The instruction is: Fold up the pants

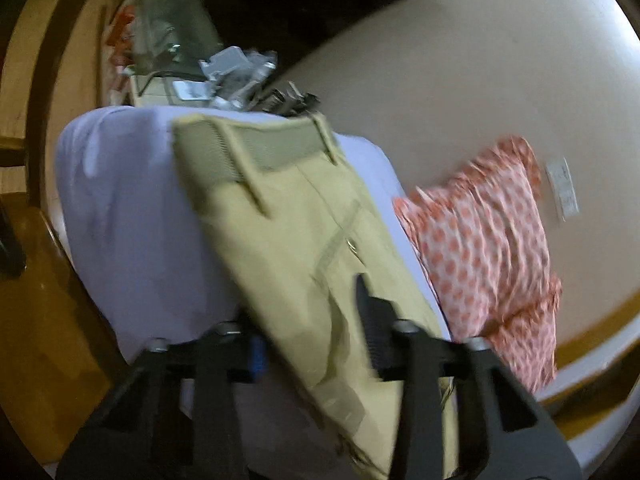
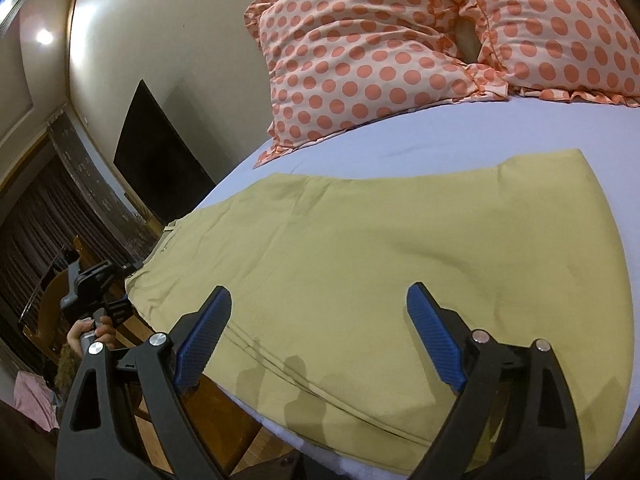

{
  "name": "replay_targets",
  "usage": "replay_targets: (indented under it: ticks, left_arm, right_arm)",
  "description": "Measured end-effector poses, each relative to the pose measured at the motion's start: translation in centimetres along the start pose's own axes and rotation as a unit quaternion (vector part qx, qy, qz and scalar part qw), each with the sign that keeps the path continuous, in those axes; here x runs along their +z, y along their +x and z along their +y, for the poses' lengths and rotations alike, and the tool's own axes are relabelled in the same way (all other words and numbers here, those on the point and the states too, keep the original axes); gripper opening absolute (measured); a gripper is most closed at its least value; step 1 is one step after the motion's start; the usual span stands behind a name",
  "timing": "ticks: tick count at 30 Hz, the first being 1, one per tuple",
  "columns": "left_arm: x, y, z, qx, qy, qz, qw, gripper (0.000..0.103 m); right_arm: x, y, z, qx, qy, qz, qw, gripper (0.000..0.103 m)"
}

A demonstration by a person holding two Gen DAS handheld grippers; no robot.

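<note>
Khaki pants (image 2: 400, 272) lie flat on the lavender bed sheet (image 2: 440, 136), long axis parallel to the polka-dot pillows (image 2: 360, 48), no legible writing; left gripper (image 1: 316, 344) clamps their fabric, right gripper (image 2: 318, 328) hovers agape above.

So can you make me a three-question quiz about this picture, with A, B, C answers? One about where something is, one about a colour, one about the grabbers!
1. Where do the pants lie?
A. on the floor
B. on the bed sheet
C. over a chair

2. What colour are the pillow dots?
A. orange
B. green
C. black

3. How is the right hand-held gripper?
A. shut on a pillow
B. holding a sock
C. open above the pants

Answers: 1 B, the khaki pants spread flat on the lilac sheet. 2 A, orange dots on pale cloth. 3 C, its blue pads stand wide apart, gripping nothing.
</note>
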State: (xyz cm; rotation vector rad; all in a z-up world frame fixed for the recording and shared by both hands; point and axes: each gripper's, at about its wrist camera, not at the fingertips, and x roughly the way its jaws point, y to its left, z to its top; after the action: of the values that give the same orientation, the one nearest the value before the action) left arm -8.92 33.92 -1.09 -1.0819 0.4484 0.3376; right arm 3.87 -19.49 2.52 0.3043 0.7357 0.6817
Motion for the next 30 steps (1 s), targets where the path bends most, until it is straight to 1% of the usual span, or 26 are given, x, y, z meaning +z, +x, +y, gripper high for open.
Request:
replay_targets:
  ticks: [1, 2, 4, 5, 7, 9, 10, 11, 12, 13, 14, 15, 16, 17, 18, 19, 20, 21, 22, 24, 25, 26, 27, 28, 29, 30]
  left_arm:
    - [0.1, 0.2, -0.3, 0.013, 0.010, 0.001, 0.9999, 0.016]
    - [0.0, 0.1, -1.4, 0.034, 0.035, -0.003, 0.9988, 0.014]
    - [-0.2, -0.4, -4.2, 0.064, 0.101, -0.017, 0.9926, 0.011]
    - [-0.4, -0.9, -7.2, 0.070, 0.154, -0.024, 0.9853, 0.011]
    - [-1.2, -1.6, -11.8, 0.058, 0.222, -0.027, 0.9728, 0.010]
    - [-4.0, -2.0, -18.7, 0.029, 0.322, -0.027, 0.9461, 0.010]
    - [-5.9, -2.1, -21.6, 0.011, 0.368, -0.026, 0.9294, 0.010]
    - [-9.2, -2.3, -25.1, -0.022, 0.433, -0.019, 0.9007, 0.011]
    - [-12.5, -2.5, -27.7, -0.058, 0.485, -0.006, 0.8724, 0.011]
    - [-14.8, -2.5, -28.9, -0.081, 0.515, 0.009, 0.8532, 0.011]
    - [-19.3, -2.3, -30.7, -0.125, 0.562, 0.046, 0.8164, 0.012]
    - [-21.7, -2.1, -31.1, -0.143, 0.583, 0.068, 0.7971, 0.012]
    - [-24.5, -1.7, -31.3, -0.160, 0.604, 0.097, 0.7748, 0.012]
    - [-28.6, -0.8, -30.9, -0.173, 0.633, 0.142, 0.7414, 0.012]
    - [-31.0, -0.2, -30.3, -0.177, 0.651, 0.168, 0.7187, 0.012]
    - [-32.8, 0.3, -29.7, -0.178, 0.662, 0.190, 0.7026, 0.012]
    - [-34.9, 1.1, -28.6, -0.173, 0.674, 0.221, 0.6837, 0.011]
    - [-36.2, 1.8, -27.7, -0.165, 0.678, 0.241, 0.6741, 0.011]
    - [-36.9, 2.1, -27.3, -0.163, 0.679, 0.252, 0.6704, 0.012]
    - [-37.0, 1.4, -26.5, -0.165, 0.681, 0.248, 0.6689, 0.017]
    - [-36.5, 0.5, -26.6, -0.181, 0.676, 0.253, 0.6677, 0.018]
    - [-35.5, -0.1, -26.5, -0.196, 0.668, 0.259, 0.6691, 0.020]
    - [-34.2, -1.2, -26.4, -0.216, 0.655, 0.262, 0.6753, 0.025]
    - [-32.8, -2.3, -26.3, -0.239, 0.636, 0.263, 0.6854, 0.029]
    - [-31.7, -3.0, -26.2, -0.249, 0.621, 0.258, 0.6968, 0.043]
    - [-29.4, -3.3, -26.1, -0.247, 0.603, 0.241, 0.7193, 0.053]
  right_arm:
    - [0.0, -0.1, -0.1, 0.000, 0.000, -0.001, 1.000, 0.092]
    - [0.1, -0.3, -0.3, -0.001, 0.001, -0.003, 1.000, 0.092]
    - [0.2, -1.0, -0.9, -0.007, 0.004, -0.012, 1.000, 0.092]
    - [0.4, -1.4, -1.2, -0.010, 0.006, -0.018, 1.000, 0.092]
    - [0.7, -2.7, -2.4, -0.023, 0.016, -0.039, 0.999, 0.092]
    - [1.0, -4.2, -3.7, -0.039, 0.032, -0.062, 0.997, 0.092]
    - [1.1, -5.3, -4.7, -0.053, 0.045, -0.076, 0.995, 0.092]
    - [1.2, -6.1, -5.4, -0.063, 0.056, -0.085, 0.993, 0.092]
    - [1.2, -7.5, -6.5, -0.078, 0.073, -0.101, 0.989, 0.092]
    - [1.1, -8.5, -7.3, -0.088, 0.086, -0.113, 0.986, 0.092]
    - [0.9, -9.5, -8.0, -0.095, 0.098, -0.123, 0.983, 0.092]
    - [0.8, -10.3, -8.6, -0.101, 0.107, -0.132, 0.980, 0.092]
    - [0.5, -11.4, -9.4, -0.109, 0.121, -0.143, 0.976, 0.092]
    - [0.3, -12.3, -10.1, -0.111, 0.134, -0.150, 0.973, 0.092]
    - [0.2, -12.7, -10.7, -0.110, 0.144, -0.153, 0.971, 0.092]
    - [0.0, -13.2, -11.5, -0.105, 0.161, -0.152, 0.969, 0.092]
    - [0.0, -13.3, -12.0, -0.100, 0.172, -0.149, 0.968, 0.092]
    - [0.0, -13.3, -12.7, -0.089, 0.185, -0.141, 0.969, 0.092]
    - [0.2, -13.0, -13.0, -0.081, 0.190, -0.133, 0.969, 0.092]
    - [0.6, -11.9, -13.3, -0.066, 0.194, -0.108, 0.973, 0.092]
    - [0.9, -11.3, -13.3, -0.062, 0.192, -0.096, 0.975, 0.092]
    - [1.0, -10.8, -13.3, -0.057, 0.189, -0.085, 0.977, 0.091]
    - [1.2, -10.1, -13.3, -0.050, 0.186, -0.072, 0.979, 0.090]
    - [1.6, -9.0, -13.4, -0.043, 0.183, -0.052, 0.981, 0.082]
    - [1.6, -8.5, -13.4, -0.042, 0.181, -0.041, 0.982, 0.077]
    - [1.6, -8.0, -13.5, -0.041, 0.178, -0.029, 0.983, 0.074]
